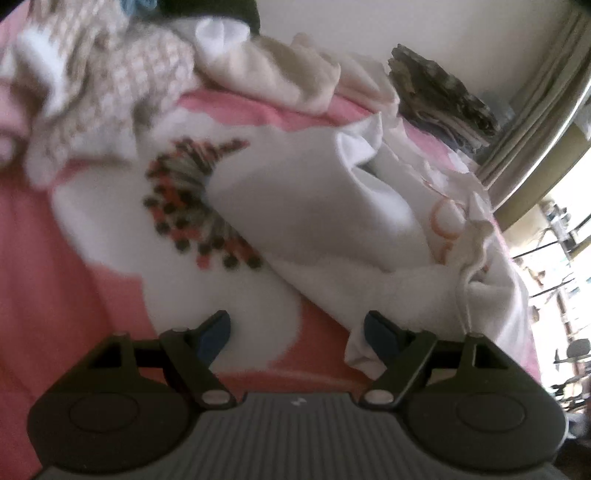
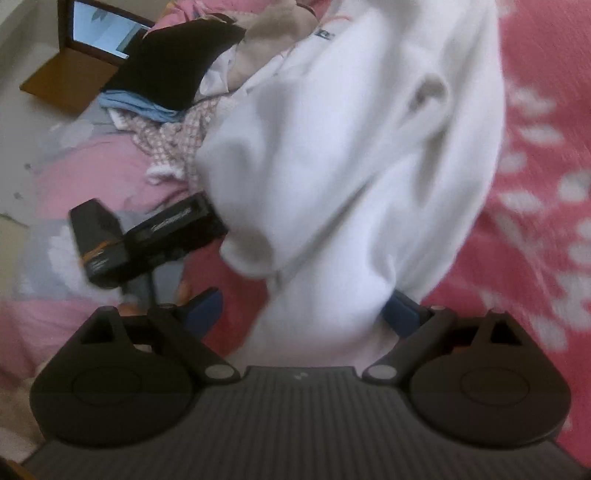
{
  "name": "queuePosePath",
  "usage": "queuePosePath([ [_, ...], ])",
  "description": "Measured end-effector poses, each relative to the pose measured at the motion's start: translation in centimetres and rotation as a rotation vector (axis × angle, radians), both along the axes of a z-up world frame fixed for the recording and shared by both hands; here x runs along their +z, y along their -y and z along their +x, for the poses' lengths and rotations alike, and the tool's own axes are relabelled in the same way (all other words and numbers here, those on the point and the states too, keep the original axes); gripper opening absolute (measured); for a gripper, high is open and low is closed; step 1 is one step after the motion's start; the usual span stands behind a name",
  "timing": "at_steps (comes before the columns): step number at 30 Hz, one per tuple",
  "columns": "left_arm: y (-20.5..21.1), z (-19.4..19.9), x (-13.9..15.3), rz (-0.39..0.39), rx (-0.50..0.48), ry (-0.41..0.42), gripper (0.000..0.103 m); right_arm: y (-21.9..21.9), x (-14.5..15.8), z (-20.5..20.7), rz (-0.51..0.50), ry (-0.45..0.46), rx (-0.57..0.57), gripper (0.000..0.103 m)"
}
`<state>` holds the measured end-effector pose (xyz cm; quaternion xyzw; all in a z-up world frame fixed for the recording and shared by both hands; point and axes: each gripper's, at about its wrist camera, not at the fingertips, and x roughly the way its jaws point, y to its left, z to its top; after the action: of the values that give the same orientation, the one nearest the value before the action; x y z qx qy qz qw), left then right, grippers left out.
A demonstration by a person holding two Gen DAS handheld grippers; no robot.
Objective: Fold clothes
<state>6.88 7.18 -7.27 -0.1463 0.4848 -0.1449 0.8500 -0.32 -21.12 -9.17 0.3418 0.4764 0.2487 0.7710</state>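
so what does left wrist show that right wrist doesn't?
Only the left wrist view: a stack of folded clothes at the far edge of the bed, a window at right, cream garments, and the left tongs open, one fingertip beside a white cloth edge.

Only the right wrist view: the other gripper's black body, a mirror, a black garment, and the right tongs open with fabric bunched between the fingers.

Both: the white garment, the checked garment, the pink bedspread.
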Motion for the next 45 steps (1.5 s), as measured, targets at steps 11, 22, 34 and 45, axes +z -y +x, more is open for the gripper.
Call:
queuePosePath([
  [11,5.7,-5.8,-1.1,-0.275,-0.320,-0.250,0.072,5.4,0.5,0.3,0.135,-0.019,-0.007,0.015],
  [22,8.3,-8.1,0.2,-0.257,-0.491,-0.234,0.078,13.7,7.8,-4.4,-0.173,0.157,-0.153,0.025],
  [34,1.3,-7.6,-0.1,-0.079,-0.210,-0.202,0.073,-5.7,10.9,-2.1,-0.628,0.656,0.440,0.052],
  [45,0.5,-7.5,5.8,-0.076,-0.160,0.148,0.079,-3.4,9.6,-1.4,-0.611,0.582,0.330,0.011],
])
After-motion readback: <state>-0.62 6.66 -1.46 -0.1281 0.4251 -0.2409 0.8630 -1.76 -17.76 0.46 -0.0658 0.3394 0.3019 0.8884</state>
